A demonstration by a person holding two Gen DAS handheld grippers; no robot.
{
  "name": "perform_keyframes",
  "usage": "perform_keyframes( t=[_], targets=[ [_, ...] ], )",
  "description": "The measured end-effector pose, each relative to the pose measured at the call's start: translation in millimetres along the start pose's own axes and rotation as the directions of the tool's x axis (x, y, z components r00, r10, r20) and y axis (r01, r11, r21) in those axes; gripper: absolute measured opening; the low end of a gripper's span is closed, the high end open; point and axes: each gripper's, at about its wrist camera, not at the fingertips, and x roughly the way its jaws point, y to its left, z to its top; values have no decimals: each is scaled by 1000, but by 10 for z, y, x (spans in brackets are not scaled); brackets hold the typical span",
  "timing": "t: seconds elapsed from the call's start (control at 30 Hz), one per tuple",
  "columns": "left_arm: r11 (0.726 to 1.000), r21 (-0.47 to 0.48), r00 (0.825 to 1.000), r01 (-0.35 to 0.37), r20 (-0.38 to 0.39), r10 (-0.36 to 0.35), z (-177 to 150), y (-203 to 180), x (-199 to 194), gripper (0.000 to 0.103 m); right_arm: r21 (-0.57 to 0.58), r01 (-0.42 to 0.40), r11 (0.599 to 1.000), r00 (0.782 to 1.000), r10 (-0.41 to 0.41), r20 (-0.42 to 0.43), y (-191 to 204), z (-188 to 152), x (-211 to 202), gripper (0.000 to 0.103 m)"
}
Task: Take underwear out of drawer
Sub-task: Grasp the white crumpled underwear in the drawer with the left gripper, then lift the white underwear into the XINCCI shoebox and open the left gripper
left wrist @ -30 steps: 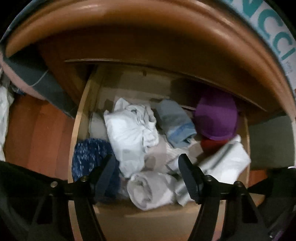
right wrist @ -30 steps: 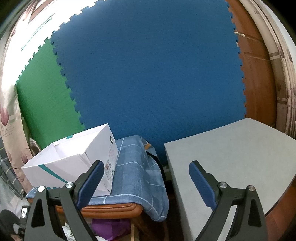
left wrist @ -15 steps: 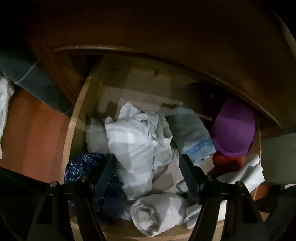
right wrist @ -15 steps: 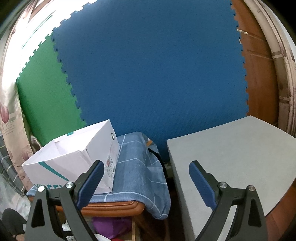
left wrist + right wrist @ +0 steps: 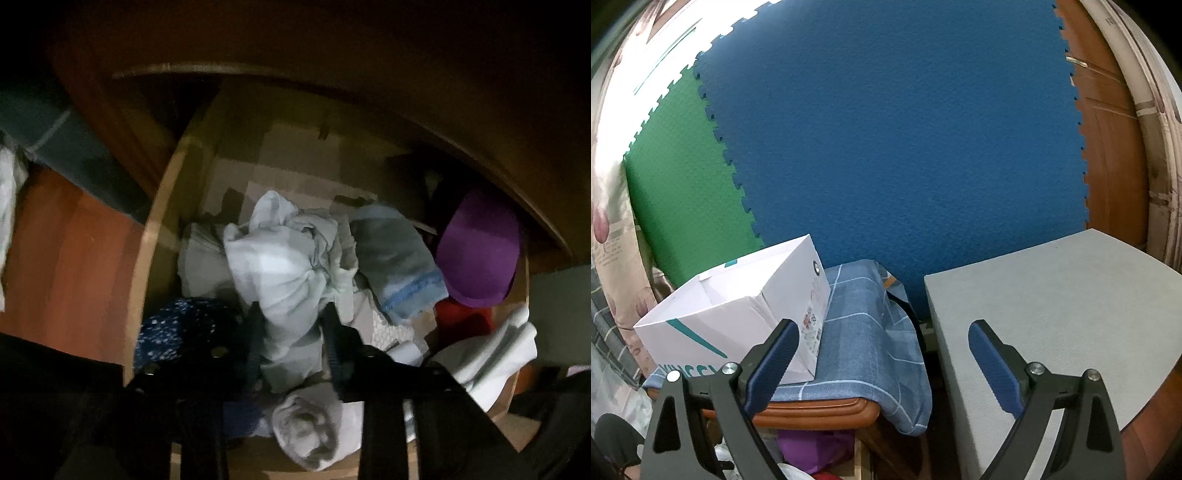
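Observation:
In the left wrist view the open wooden drawer (image 5: 155,236) holds a heap of clothes. My left gripper (image 5: 291,314) is down in the drawer with its two black fingers closed on a crumpled white underwear piece (image 5: 288,269) in the middle of the heap. My right gripper (image 5: 882,354) is open and empty, held high above the cabinet top, its blue pads apart. The drawer's contents barely show at the bottom edge of the right wrist view.
Around the white piece lie a blue speckled garment (image 5: 177,325), a grey-blue folded piece (image 5: 399,266), a purple cloth (image 5: 480,254), a red item (image 5: 461,317) and a rolled white bundle (image 5: 310,432). A white box (image 5: 738,314) sits on a blue checked cloth (image 5: 871,332). A grey pad (image 5: 1052,314) lies right.
My left gripper has moved down into the drawer and its fingers have closed from wide open onto the white piece. The right gripper has stayed almost still.

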Motion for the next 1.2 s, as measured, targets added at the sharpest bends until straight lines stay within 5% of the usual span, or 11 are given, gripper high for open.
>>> perform_keyframes(
  t=[0.33,0.63,0.8,1.07,1.2],
  targets=[
    [992,79,986,101,126,-110,-242,-107,-663,21,13,9,1000,1000,-9,-9,-55,-2,7,95],
    [959,214,950,183,213,-229,-612,-220,-1668,21,24,13,1000,1000,-12,-15,-77,-5,2,95],
    [928,299,915,222,266,-304,-725,-352,-2389,21,27,12,1000,1000,-11,-15,-87,-2,2,95],
    [894,365,854,259,346,-388,-198,-661,-3312,21,33,8,999,1000,-7,-9,-108,4,-11,95],
    [897,380,849,226,374,-373,339,-858,-3391,21,41,6,999,1000,-5,-6,-119,5,-12,95]
  ],
)
